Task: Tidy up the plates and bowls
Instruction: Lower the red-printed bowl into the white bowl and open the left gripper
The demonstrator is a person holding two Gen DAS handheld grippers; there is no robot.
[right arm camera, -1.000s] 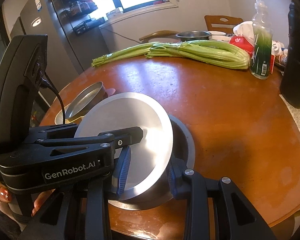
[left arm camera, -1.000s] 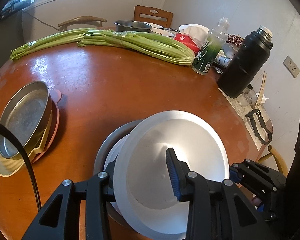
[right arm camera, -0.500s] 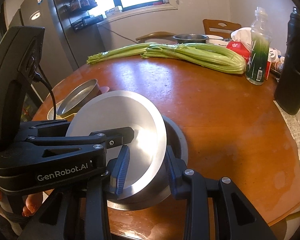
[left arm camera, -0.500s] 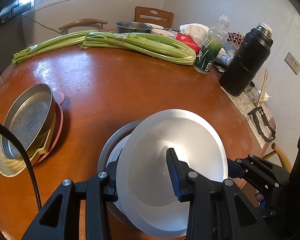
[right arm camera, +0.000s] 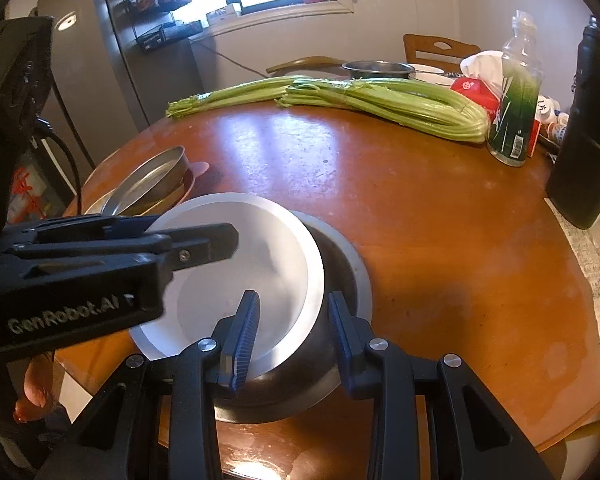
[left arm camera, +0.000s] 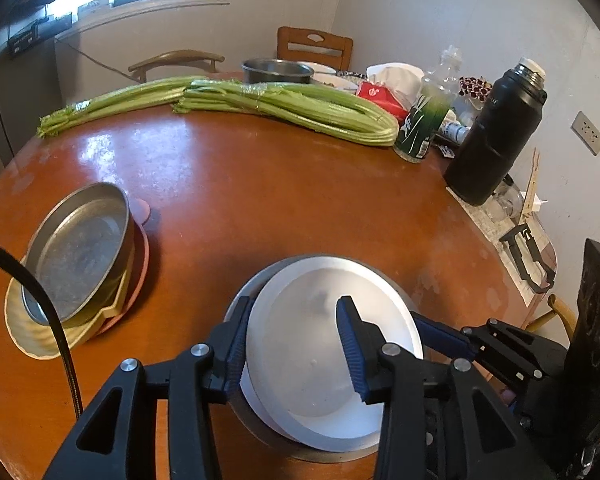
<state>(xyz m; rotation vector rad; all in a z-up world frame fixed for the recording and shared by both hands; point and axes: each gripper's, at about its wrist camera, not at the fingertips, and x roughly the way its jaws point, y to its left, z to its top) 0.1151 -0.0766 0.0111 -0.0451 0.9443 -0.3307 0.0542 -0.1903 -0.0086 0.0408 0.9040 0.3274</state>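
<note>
Steel, the shallow round bowl (left arm camera: 332,356) sits tilted in the wider grey bowl (right arm camera: 340,264); left tongs (left arm camera: 292,350) and right tongs (right arm camera: 294,334) straddle opposite rims, jaws apart.

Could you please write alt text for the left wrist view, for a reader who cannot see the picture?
The left gripper straddles the near rim of a white bowl that sits tilted inside a metal bowl on a round wooden table. To the left stands a stack of dishes; celery lies at the far side.
</note>
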